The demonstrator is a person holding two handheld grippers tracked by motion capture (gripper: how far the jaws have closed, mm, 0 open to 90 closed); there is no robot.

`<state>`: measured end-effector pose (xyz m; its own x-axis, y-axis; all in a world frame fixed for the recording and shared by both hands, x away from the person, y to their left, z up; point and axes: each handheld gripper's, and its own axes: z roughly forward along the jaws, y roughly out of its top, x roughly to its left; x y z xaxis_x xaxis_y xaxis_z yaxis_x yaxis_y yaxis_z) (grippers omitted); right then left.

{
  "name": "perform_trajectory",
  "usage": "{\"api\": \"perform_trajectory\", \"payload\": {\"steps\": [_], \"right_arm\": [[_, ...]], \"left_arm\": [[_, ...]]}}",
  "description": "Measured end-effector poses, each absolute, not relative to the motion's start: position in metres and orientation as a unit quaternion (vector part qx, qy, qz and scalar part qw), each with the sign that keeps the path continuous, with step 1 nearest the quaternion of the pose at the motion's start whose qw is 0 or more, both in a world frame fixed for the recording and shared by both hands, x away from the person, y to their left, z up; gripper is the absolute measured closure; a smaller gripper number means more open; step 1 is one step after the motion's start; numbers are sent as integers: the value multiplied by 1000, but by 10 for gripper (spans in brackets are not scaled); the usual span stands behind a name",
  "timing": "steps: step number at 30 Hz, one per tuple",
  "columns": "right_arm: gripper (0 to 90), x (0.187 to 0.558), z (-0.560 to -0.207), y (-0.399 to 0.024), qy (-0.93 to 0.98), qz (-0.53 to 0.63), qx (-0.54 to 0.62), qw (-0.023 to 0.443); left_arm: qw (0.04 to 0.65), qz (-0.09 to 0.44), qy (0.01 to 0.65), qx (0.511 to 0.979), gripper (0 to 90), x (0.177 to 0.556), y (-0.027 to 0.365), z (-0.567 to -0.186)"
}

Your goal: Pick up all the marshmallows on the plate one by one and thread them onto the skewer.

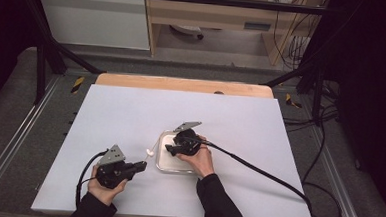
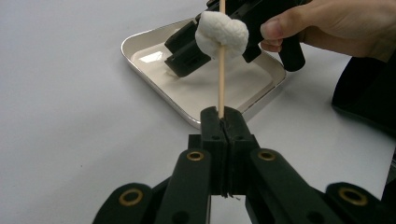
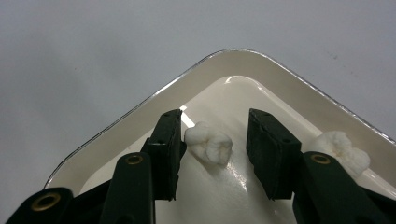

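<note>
My left gripper is shut on the lower end of a thin wooden skewer, which rises from its jaws with a white marshmallow threaded on it. In the high view that gripper rests at the front left, just left of a shallow white tray. My right gripper reaches down into the tray. Its jaws stand open around a loose marshmallow; the left pad is beside it and the right pad is apart from it. A second marshmallow lies by the right jaw.
The tray sits mid-table on a white sheet. A wooden edge runs along the far side. The right gripper's black cable trails off to the right across the table. A person's hand holds the right gripper.
</note>
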<state>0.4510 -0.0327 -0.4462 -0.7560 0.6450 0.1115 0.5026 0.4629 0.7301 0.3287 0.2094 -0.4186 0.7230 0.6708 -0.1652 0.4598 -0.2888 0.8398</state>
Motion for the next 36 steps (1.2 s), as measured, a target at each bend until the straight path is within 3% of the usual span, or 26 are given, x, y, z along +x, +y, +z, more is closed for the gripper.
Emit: {"api": "perform_trajectory", "payload": {"steps": [21, 36], "right_arm": [[726, 449, -447, -33, 857, 388, 326, 97], [762, 440, -415, -49, 844, 420, 320, 91]], "left_arm": [[477, 112, 354, 796, 886, 329, 209, -419], [478, 112, 352, 796, 886, 328, 208, -419]]}}
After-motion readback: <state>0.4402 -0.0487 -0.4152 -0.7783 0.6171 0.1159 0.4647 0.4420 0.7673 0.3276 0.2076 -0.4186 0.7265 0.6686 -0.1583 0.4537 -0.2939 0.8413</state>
